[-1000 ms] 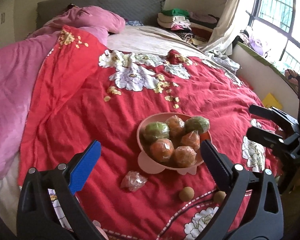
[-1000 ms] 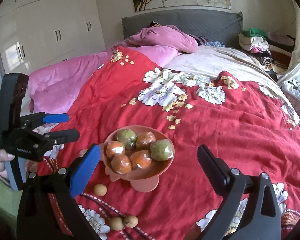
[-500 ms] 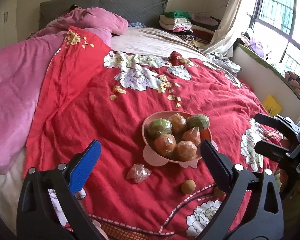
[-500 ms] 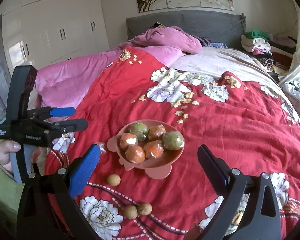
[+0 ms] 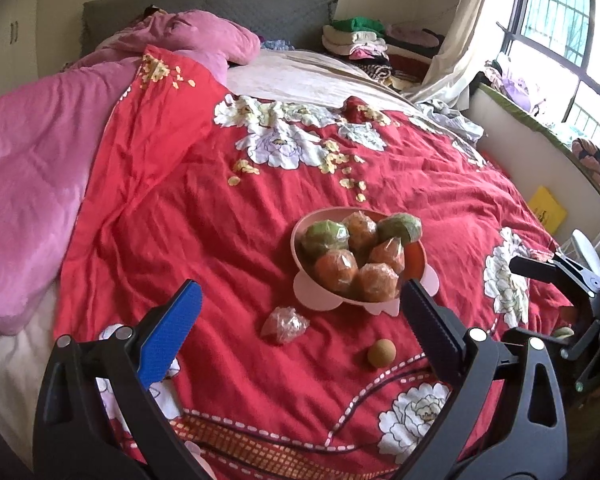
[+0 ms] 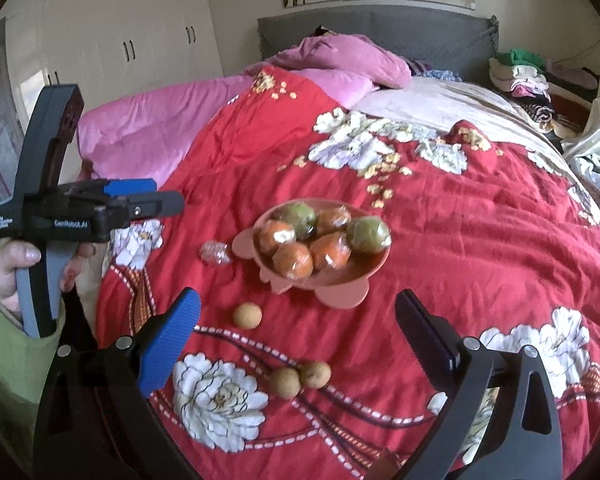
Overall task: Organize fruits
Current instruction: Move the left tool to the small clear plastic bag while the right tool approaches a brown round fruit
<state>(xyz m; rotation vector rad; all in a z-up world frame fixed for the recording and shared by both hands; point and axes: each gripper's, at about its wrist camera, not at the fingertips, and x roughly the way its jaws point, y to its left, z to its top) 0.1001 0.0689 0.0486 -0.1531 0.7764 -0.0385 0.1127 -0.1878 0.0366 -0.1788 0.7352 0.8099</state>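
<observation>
Presently a pink bowl (image 5: pixel 414 264) with a scalloped base is sitting upright on a red floral quilt (image 5: pixel 204 208) covering the bed, holding six round fruits wrapped in crinkled clear film: four orange fruits (image 5: pixel 336 270) toward the near side and two green fruits (image 5: pixel 326 234) at the far rim. A crumpled piece of clear wrap (image 5: pixel 284 323) is lying on the quilt just beside the bowl's base. Three small round tan fruits with a dull, matte skin are lying loose on the quilt: one small fruit (image 6: pixel 247 315) near the bowl, and a touching pair (image 6: pixel 300 378) closer to the right camera. None of these round items is showing a clear long axis. The left gripper (image 5: pixel 300 324) is hovering over the quilt near the wrap, its jaws spread wide and gripping nothing. The right gripper (image 6: pixel 298 330) is hovering above the loose fruits, its jaws likewise spread wide and empty. A hand (image 6: pixel 10 276) in a green sleeve is gripping the left gripper's grey handle in the right wrist view.
</observation>
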